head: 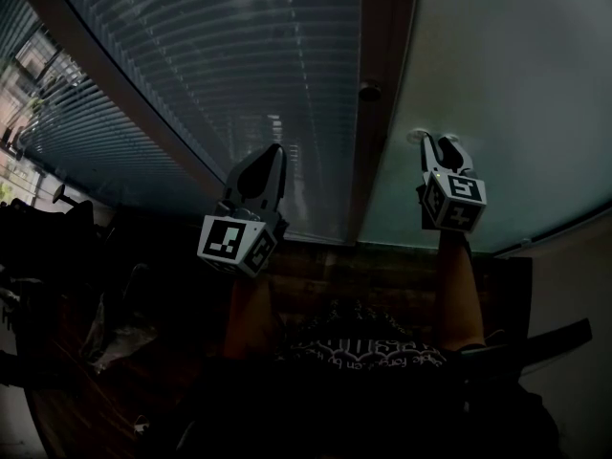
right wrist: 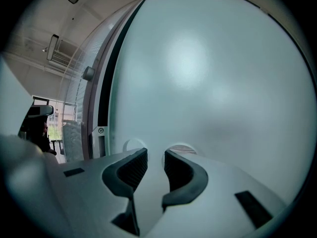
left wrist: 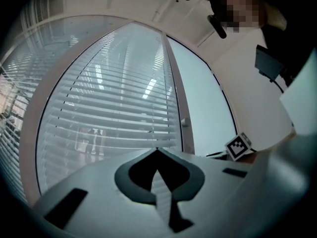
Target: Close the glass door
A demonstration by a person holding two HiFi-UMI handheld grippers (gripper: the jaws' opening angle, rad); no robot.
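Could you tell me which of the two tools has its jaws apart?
The right tool, facing the frosted pane; the left tool, before the blinds, has its jaws together.

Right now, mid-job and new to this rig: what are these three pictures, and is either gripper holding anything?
No robot arm here: a person holds a two-jaw gripper in each hand. The dark picture comes from a camera on the person's head, looking down over both grippers. The other two come from cameras riding on each gripper, looking along its jaws. The left gripper has its jaws together, empty, and faces slatted blinds behind glass. The right gripper has its jaws apart, empty, pointed at the frosted glass door, near two round fittings on it. Whether it touches the glass I cannot tell. A brown door frame separates blinds and door.
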